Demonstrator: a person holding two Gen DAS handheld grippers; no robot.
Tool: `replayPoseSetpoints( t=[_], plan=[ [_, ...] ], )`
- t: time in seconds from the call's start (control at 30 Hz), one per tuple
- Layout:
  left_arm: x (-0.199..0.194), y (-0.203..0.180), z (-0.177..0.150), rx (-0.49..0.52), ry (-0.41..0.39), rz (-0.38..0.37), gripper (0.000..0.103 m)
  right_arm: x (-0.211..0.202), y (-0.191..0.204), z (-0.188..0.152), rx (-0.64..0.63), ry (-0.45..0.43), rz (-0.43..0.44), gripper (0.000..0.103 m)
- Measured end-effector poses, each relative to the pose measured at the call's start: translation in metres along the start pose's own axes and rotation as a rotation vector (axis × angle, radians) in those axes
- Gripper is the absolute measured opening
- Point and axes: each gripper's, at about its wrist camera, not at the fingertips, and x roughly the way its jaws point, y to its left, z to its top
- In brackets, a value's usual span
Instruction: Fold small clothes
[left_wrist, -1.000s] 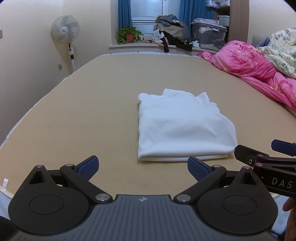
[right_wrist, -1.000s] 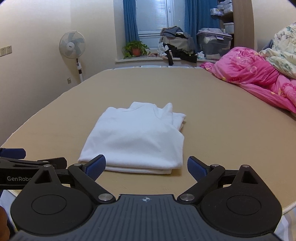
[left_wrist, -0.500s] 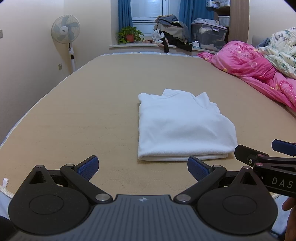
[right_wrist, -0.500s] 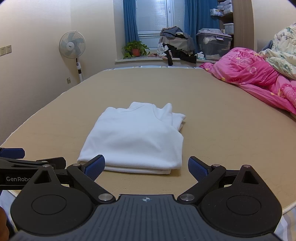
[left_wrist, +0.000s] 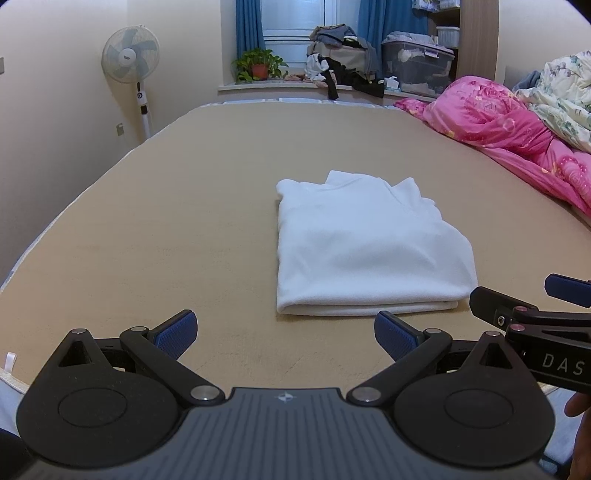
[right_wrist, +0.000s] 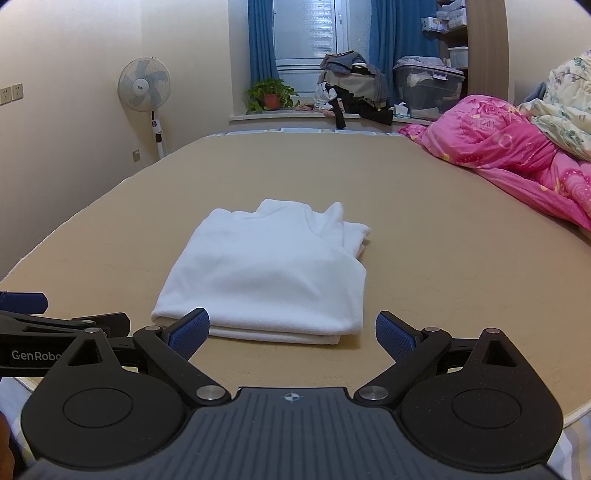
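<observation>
A white garment (left_wrist: 365, 251) lies folded into a neat rectangle on the tan bed surface (left_wrist: 184, 229); it also shows in the right wrist view (right_wrist: 269, 273). My left gripper (left_wrist: 284, 334) is open and empty, hovering at the bed's near edge just short and left of the garment. My right gripper (right_wrist: 291, 332) is open and empty, just in front of the garment's near fold. Each gripper shows at the edge of the other's view: the right one (left_wrist: 532, 314) and the left one (right_wrist: 55, 317).
A pink quilt (left_wrist: 498, 125) and a floral blanket (left_wrist: 561, 96) are piled along the right side of the bed. A standing fan (left_wrist: 131, 59) is at the far left wall. A potted plant (left_wrist: 258, 66), clothes and a storage box (left_wrist: 417, 62) sit on the window sill.
The right wrist view has shifted very slightly closer to the garment. The left gripper and the garment have not moved.
</observation>
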Motion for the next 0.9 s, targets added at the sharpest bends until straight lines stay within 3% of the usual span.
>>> replayPoseSetpoints(
  t=[0.9],
  plan=[
    [0.0024, 0.003, -0.0011, -0.005, 0.001, -0.003, 0.102, -0.0011, -0.0035, -0.0009, -0.006, 0.003, 0.001, 0.097]
  ],
)
